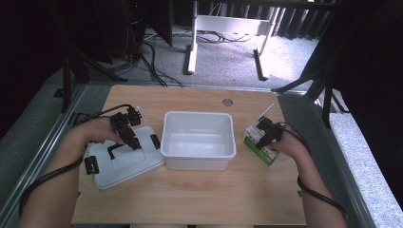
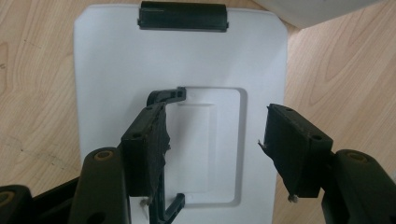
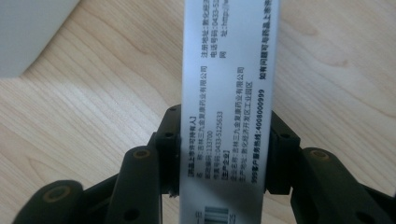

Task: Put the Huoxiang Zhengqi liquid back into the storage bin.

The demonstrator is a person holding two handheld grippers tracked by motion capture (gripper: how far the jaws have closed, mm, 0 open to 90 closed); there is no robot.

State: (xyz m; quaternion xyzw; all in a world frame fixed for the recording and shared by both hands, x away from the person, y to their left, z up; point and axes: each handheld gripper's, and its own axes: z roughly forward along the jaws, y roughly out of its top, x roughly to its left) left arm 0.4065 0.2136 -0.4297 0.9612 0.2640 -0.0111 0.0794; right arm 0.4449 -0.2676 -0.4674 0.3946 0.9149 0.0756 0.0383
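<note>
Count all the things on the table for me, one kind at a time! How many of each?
White tub: 1
White lid with black handle and clips: 1
Green and white carton: 1
Grippers: 2, the left gripper over the lid, the right gripper clamped on the carton
Total: 5

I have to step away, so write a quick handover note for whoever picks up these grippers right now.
Left hand-held gripper: open over the lid, one jaw against the lid's black handle, nothing clamped.
Right hand-held gripper: shut on the small box, by the table's right edge.
White bin: mid-table, empty, uncovered.
Done: box gripped.
Left, probably: box into bin, lid on.
</note>
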